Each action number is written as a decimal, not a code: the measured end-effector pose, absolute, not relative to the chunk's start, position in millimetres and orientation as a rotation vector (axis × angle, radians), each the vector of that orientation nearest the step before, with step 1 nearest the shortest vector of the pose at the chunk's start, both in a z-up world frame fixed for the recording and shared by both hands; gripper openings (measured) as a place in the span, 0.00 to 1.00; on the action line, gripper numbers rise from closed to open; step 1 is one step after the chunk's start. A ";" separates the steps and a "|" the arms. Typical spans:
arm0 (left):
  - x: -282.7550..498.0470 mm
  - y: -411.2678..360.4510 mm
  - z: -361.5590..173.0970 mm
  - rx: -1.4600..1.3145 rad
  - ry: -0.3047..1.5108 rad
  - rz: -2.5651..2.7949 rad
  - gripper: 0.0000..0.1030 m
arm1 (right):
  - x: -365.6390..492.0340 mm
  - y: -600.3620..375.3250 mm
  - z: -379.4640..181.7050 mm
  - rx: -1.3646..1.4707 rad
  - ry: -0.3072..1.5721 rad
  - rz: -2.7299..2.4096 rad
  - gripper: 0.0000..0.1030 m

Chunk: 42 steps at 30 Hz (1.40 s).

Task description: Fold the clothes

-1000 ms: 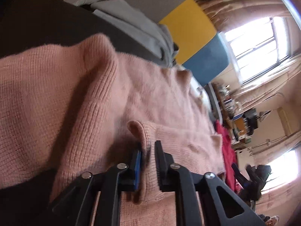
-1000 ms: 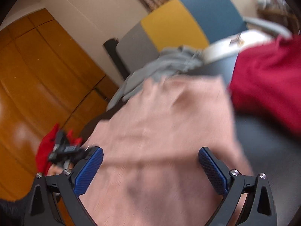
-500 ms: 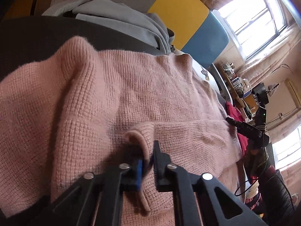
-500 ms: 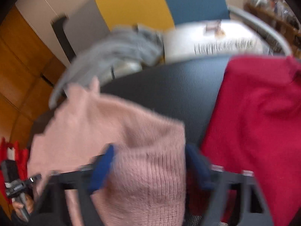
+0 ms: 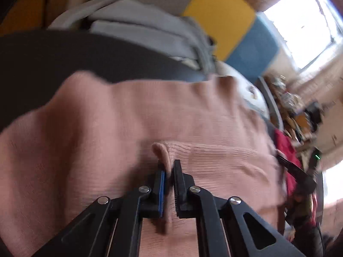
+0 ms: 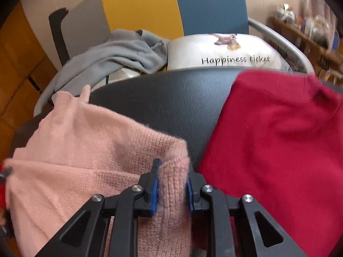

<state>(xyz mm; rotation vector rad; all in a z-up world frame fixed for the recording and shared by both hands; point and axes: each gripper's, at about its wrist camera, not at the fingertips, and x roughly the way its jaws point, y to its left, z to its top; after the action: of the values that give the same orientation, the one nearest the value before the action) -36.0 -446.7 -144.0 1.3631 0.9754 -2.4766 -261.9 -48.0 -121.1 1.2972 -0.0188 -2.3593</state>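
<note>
One pink sweater (image 6: 81, 150), pinched by both grippers, on a dark padded surface (image 6: 171, 98).

Left gripper (image 5: 169, 171): fingers nearly together, clamped on a thin ribbed fold. Right gripper (image 6: 172, 171): fingers a little apart, clamped on a thick corner. One red garment (image 6: 278, 139) lies just beside; one grey garment (image 6: 120, 57) and one white cushion (image 6: 225, 51) sit beyond.

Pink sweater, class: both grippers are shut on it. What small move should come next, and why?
Probably lift both grippers together and carry the held edge across. The left gripper and right gripper each pinch the pink sweater, which lies spread on the dark surface.
</note>
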 end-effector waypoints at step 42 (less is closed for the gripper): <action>-35.6 -419.3 -55.9 1.256 0.494 -2.773 0.48 | -211.7 -125.5 -69.9 0.990 0.109 -2.046 0.90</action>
<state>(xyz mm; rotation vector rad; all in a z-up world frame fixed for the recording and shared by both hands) -35.6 -419.3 -55.9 1.2561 0.4943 -2.7732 -211.7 -125.5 -69.9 0.9895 0.1089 -2.0455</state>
